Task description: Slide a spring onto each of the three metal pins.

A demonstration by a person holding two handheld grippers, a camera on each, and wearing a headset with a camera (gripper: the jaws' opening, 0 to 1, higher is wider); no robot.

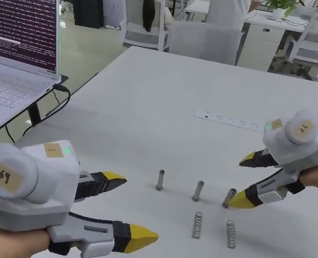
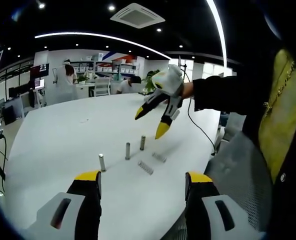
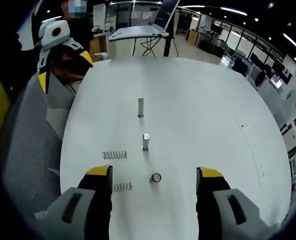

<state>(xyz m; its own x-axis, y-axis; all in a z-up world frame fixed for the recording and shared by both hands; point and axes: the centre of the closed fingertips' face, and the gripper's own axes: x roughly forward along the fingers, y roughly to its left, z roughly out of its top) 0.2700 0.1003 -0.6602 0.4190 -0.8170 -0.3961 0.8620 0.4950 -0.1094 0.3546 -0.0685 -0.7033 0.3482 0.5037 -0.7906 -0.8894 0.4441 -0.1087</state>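
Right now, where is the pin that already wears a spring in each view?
Head view: sprung pin, right end of the row, beside the right gripper's lower tip.
Left gripper view: far end of the row, under the right gripper.
Right gripper view: nearest pin, between the jaws.
Shared landmark: two loose springs beside the row.

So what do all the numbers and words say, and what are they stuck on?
"69": handwritten on the round yellow sticker on the left gripper.
Second round sticker on the right gripper: handwriting, too blurred to read.
Laptop screen: many lines of text, too small to read.
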